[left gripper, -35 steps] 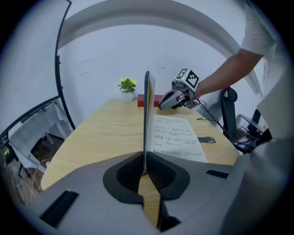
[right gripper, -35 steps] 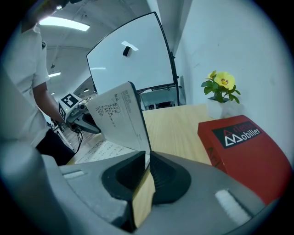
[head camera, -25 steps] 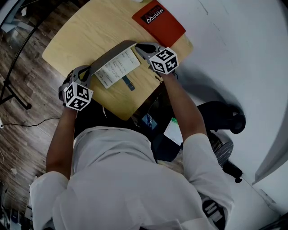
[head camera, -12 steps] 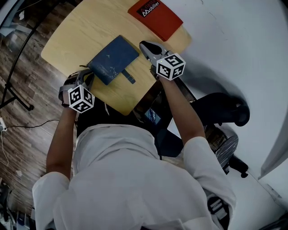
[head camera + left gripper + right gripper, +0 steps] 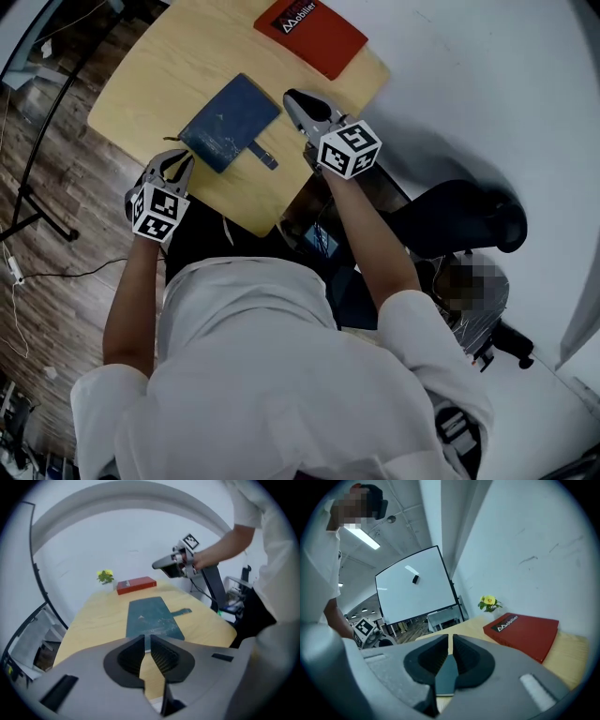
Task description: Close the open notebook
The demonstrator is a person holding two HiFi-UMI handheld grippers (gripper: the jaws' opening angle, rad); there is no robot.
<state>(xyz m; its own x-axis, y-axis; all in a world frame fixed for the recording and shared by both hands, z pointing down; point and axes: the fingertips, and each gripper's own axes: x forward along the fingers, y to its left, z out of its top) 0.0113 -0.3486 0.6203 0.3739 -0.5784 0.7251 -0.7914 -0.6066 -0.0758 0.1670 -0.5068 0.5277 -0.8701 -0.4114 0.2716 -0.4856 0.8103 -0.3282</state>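
The blue notebook [image 5: 230,122] lies closed and flat on the wooden table [image 5: 159,70], its strap tab [image 5: 262,157] sticking out toward me. In the left gripper view the notebook [image 5: 150,616] is just ahead of my left gripper [image 5: 147,637]. That gripper [image 5: 181,161] hovers at the table's near edge; its jaws have just been closing and hold nothing. My right gripper [image 5: 291,97] is shut and empty, raised beside the notebook's right corner. In the right gripper view a sliver of blue shows below my right gripper [image 5: 451,637].
A red book [image 5: 309,33] lies at the table's far end, with a small yellow flower [image 5: 105,576] beside it. A black office chair [image 5: 459,225] stands to my right. A stand's legs [image 5: 37,202] rest on the wooden floor at left. A whiteboard [image 5: 415,585] stands beyond the table.
The notebook, open with its pages showing, now lies closed with the blue cover up. The right gripper has lifted off it. The left gripper has drawn back to the table's edge.
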